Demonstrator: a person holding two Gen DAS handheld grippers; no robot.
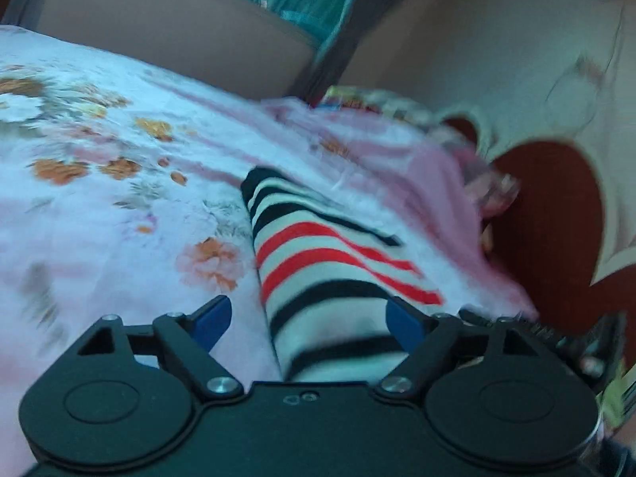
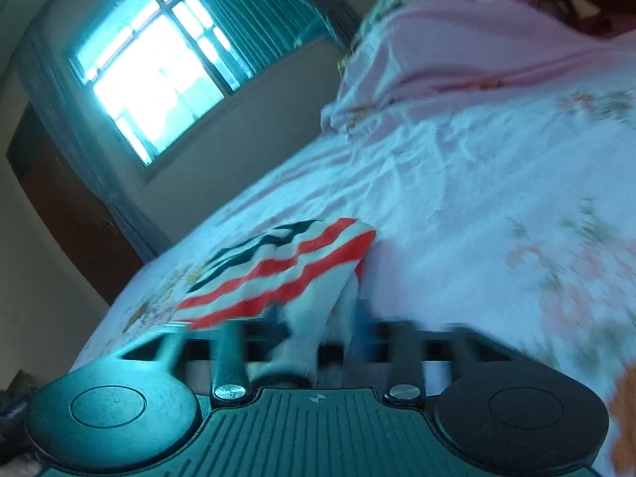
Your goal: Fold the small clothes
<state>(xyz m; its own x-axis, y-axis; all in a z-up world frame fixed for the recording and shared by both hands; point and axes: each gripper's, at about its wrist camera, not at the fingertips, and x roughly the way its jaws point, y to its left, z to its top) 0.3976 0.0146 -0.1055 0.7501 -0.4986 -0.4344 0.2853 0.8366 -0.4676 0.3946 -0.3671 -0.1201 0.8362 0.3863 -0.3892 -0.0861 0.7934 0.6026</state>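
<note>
Striped garment point(image 1: 318, 262) runs lengthwise away from the wide-spread left tool point(image 1: 308, 318); right tool point(image 2: 318, 342) pinches its edge.

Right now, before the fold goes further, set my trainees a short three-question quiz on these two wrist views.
1. True or false: the fingers of the left gripper stand spread wide, one on each side of the striped garment.
2. Multiple choice: the garment lies on (A) a wooden floor, (B) a floral bedsheet, (C) a metal tray.
3. Short answer: why can the right gripper not be judged open or shut?

Key
1. True.
2. B.
3. Motion blur smears its fingers; white cloth of the garment crosses them.
</note>
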